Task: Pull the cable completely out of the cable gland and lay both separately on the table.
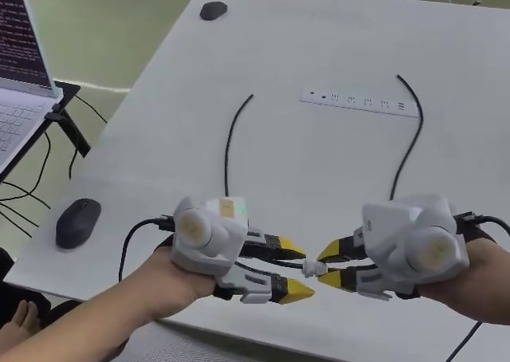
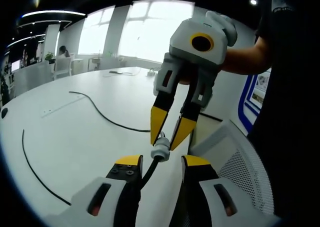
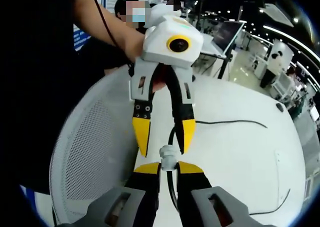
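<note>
Left gripper (image 2: 162,162) being held well open; cable (image 2: 150,171) running loose between jaws, nothing being clamped. Cable gland (image 2: 161,148) being held in air over near edge of worktop (image 1: 319,163), between both grippers, cable threaded through it. Right gripper (image 3: 169,167) being closed narrow on gland at jaw tips, seemingly pinching it. Extraction judged barely begun: cable to be gripped, drawn free, both parts laid apart.
</note>
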